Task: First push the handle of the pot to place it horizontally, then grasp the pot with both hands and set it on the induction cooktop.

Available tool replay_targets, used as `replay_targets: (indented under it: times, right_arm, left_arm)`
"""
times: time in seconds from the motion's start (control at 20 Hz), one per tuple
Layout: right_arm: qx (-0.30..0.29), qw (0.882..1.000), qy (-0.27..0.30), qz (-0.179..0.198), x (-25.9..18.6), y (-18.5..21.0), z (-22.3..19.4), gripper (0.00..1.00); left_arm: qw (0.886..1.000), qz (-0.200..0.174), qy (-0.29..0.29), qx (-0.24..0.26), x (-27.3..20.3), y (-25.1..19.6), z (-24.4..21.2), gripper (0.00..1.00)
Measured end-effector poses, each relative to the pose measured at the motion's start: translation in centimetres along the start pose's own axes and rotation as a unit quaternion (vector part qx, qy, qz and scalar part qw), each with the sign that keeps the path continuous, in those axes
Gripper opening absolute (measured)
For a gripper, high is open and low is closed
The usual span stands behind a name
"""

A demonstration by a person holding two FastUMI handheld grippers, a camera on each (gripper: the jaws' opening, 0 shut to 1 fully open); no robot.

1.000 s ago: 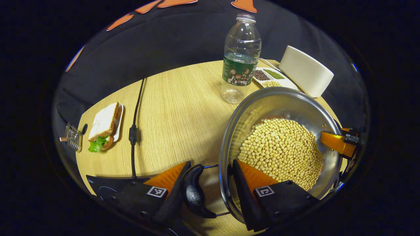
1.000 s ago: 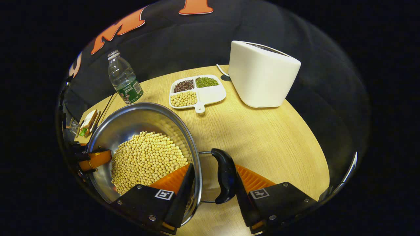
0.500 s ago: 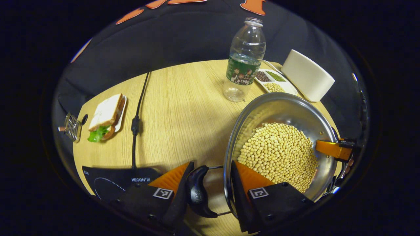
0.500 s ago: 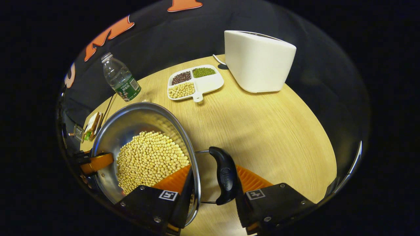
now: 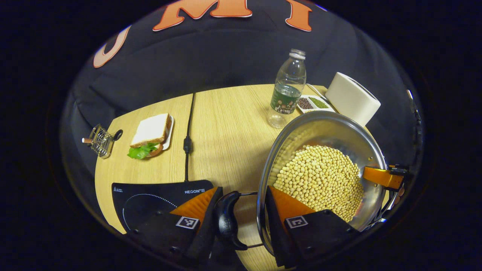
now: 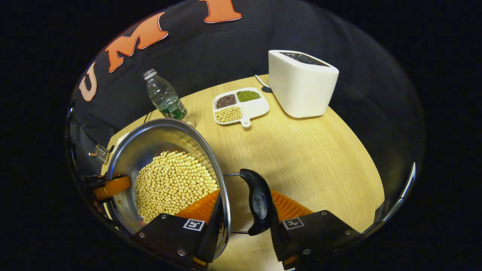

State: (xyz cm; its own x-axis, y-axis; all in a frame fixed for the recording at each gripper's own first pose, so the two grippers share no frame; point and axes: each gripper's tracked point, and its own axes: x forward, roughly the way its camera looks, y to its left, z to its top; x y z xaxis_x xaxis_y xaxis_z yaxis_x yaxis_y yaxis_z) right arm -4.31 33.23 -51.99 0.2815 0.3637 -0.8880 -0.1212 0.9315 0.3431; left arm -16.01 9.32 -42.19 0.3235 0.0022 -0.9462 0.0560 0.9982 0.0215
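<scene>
Left gripper view, nearest first: the left gripper (image 5: 241, 222) is closing on the pot (image 5: 301, 131), one finger outside the black side handle (image 5: 227, 220) and the other inside the rim against the wall. Soybeans (image 5: 320, 180) are lying heaped in the pot. The induction cooktop (image 5: 150, 195) is sitting just left of this gripper on the surface (image 5: 226, 131), apart from the pot. Its cable (image 5: 187, 139) is running away toward the sandwich (image 5: 150, 133) and water bottle (image 5: 288, 88).

Right gripper view: the right gripper (image 6: 244, 214) is clamping the opposite side handle (image 6: 258, 201) likewise, one finger inside the rim, one outside the handle. The pot (image 6: 158, 135) is sitting between both grippers; contact with the surface (image 6: 308, 158) cannot be told. Beyond, a divided dish (image 6: 252, 109) and a white toaster (image 6: 303, 84) are standing well apart from it.
</scene>
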Motion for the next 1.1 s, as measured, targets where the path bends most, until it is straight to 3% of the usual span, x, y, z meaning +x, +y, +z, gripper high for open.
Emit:
replay_targets:
  times: [0.4, 0.9, 0.95, 1.1]
  right_arm:
    - [-0.033, 0.998, -0.031, 0.031, 1.3, 0.0, 0.6, 0.6]
    - [-0.102, 0.991, -0.03, 0.085, 3.7, 0.4, 0.2, 0.57]
    - [-0.107, 0.99, -0.03, 0.09, 3.8, 0.3, 0.4, 0.53]
    - [-0.122, 0.987, -0.025, 0.106, 4.6, 0.6, 0.3, 0.57]
  left_arm:
    - [0.998, 0.03, -0.036, -0.031, -5.7, 4.7, 2.1, 0.69]
    - [0.989, 0.093, -0.046, -0.107, -11.8, 14.9, -1.2, 0.69]
    - [0.988, 0.099, -0.046, -0.112, -12.3, 16.0, -1.6, 0.7]
    - [0.984, 0.114, -0.044, -0.126, -13.6, 19.2, -2.8, 0.69]
